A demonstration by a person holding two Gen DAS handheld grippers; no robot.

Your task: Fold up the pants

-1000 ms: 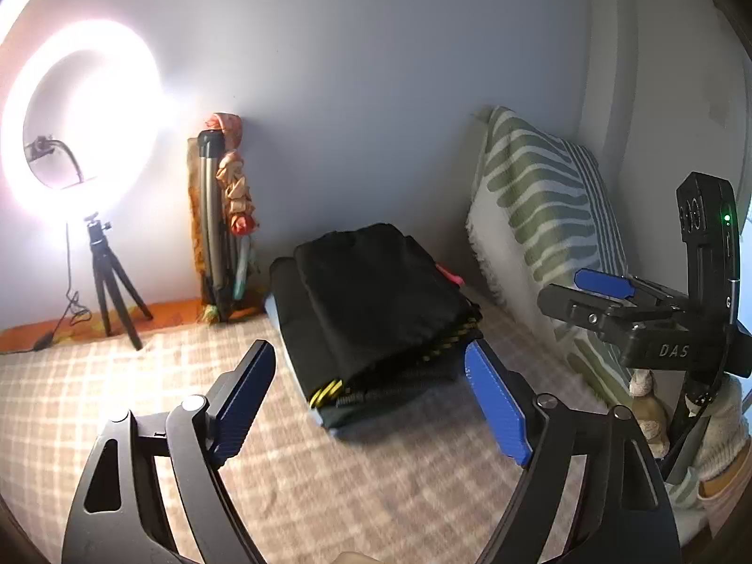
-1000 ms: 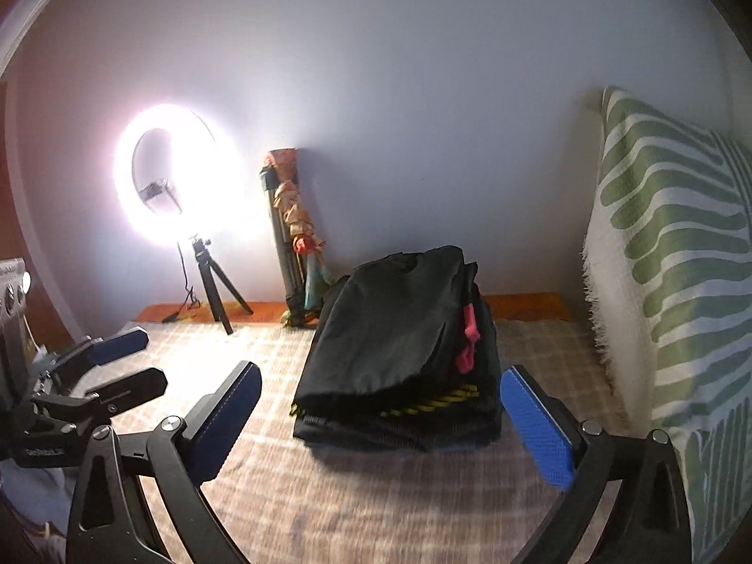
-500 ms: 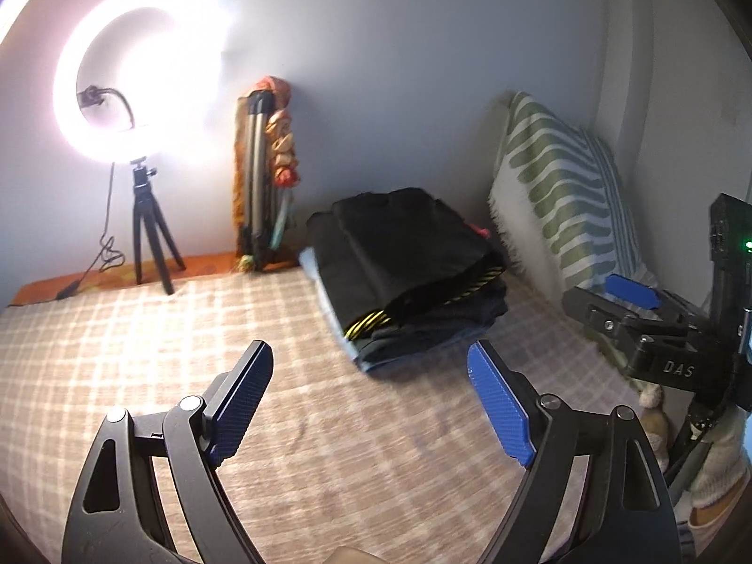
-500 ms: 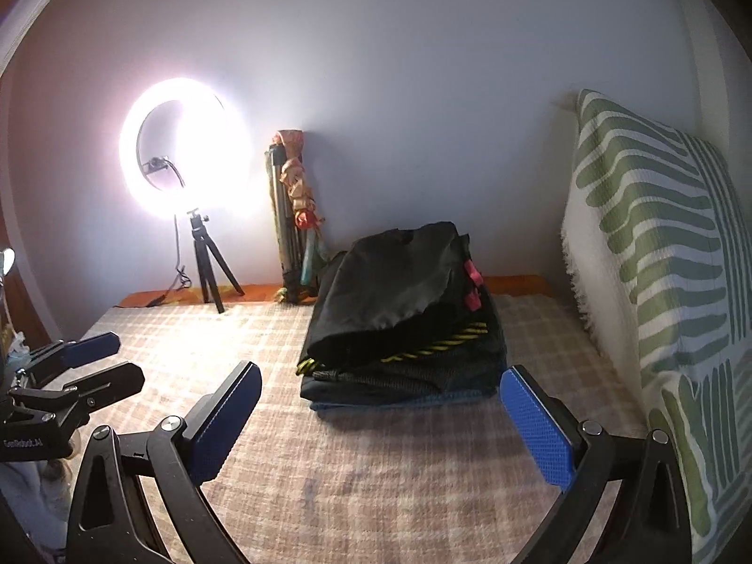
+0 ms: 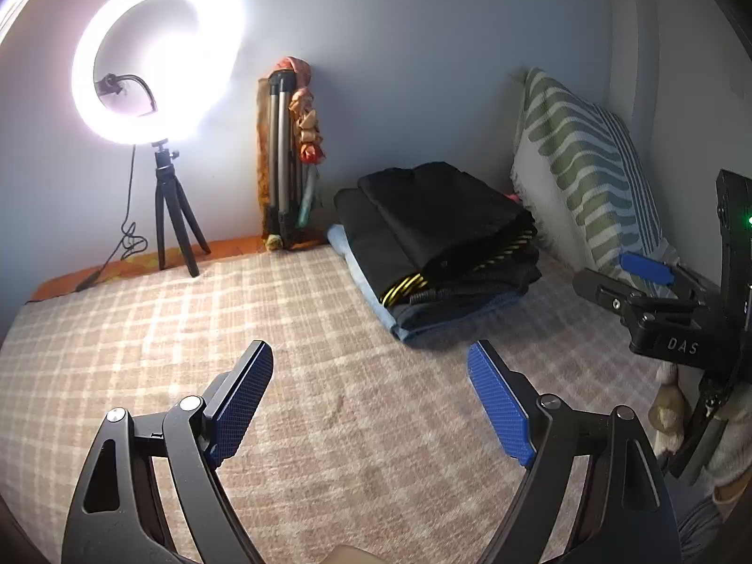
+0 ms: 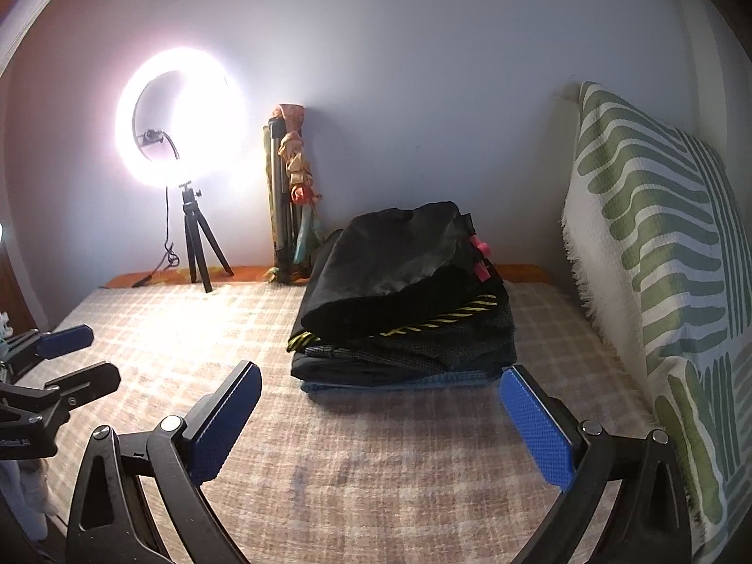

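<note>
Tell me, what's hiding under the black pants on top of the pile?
Under the folded black pants lie a dark garment with yellow stripes and a blue folded cloth at the bottom. Only their edges show; the rest is covered.

Folded pants [image 6: 404, 301] at frame centre are showing as matt black cloth, lower layers looking like mesh; bedcover [image 6: 376, 465] is reading as rough woven check cloth. Gripper pads [image 5: 500, 406] are looking like textured blue plastic, pillow [image 6: 658, 282] like coarse knit.

Ring light [image 5: 155, 56], tripod [image 5: 282, 160], striped pillow [image 6: 658, 254]
</note>
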